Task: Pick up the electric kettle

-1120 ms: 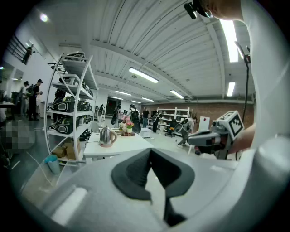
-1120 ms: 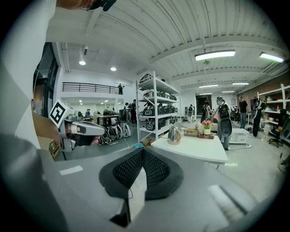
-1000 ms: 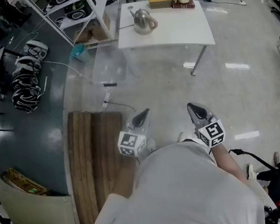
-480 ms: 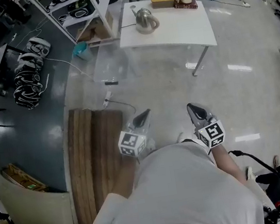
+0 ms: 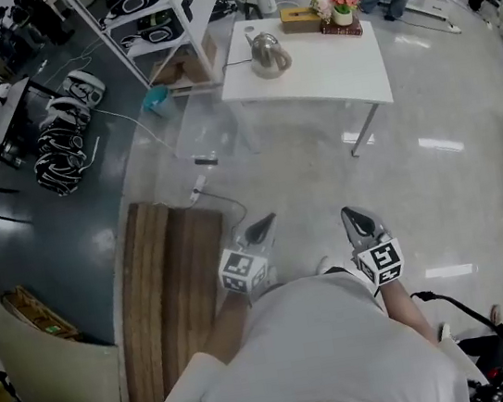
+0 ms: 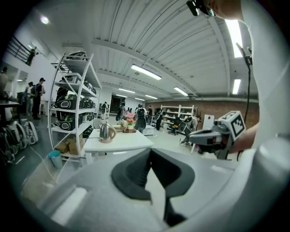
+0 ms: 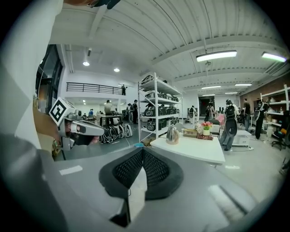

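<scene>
The steel electric kettle (image 5: 268, 54) stands on a white table (image 5: 327, 76) far ahead of me, near its left end. It also shows small in the left gripper view as the kettle (image 6: 107, 132) and in the right gripper view as the kettle (image 7: 172, 134). My left gripper (image 5: 260, 229) is held low in front of my body, jaws shut with nothing between them. My right gripper (image 5: 357, 219) hangs beside it, also shut and empty. Both are well short of the table.
A tissue box (image 5: 300, 18), a flower pot (image 5: 342, 9) and books sit at the table's far edge. A white shelf rack (image 5: 159, 22) stands left of the table. A wooden board (image 5: 167, 292) and a cable (image 5: 198, 186) lie on the floor at my left. People stand beyond the table.
The table and kettle have drifted lower and nearer in the head view as I walk toward them. Both grippers stay shut in front of me.
</scene>
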A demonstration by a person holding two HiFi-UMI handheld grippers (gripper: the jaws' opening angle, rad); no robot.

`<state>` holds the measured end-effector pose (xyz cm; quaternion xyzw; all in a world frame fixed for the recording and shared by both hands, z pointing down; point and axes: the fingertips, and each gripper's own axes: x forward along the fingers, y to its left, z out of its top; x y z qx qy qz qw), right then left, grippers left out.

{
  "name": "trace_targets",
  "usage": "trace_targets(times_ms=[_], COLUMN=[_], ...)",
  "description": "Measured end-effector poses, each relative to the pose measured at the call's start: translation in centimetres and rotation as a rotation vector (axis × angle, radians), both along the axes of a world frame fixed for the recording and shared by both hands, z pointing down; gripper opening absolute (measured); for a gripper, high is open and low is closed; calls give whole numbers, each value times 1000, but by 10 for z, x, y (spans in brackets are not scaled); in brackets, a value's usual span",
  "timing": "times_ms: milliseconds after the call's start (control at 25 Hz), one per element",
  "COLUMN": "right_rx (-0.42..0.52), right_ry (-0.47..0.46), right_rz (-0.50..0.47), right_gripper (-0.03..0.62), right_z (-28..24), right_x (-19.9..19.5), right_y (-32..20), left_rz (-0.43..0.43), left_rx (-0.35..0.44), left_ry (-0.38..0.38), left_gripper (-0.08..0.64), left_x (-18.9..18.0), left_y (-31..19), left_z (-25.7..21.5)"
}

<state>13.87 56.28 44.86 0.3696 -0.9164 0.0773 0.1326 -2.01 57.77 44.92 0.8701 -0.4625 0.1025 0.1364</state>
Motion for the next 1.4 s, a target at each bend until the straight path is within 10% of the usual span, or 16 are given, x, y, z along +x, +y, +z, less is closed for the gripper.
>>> trace_targets(times_ms=[1400], right_rx=[-78], right_ry=[-3], right_rz=[-17], right_gripper=[5], right_z=[38], right_x=[79], right_y=[-14], left_rz=[-55], left_rx=[-36], left_ry=[-19], left_gripper=[2], left_x=[67], left_y=[-9], left_z=[26])
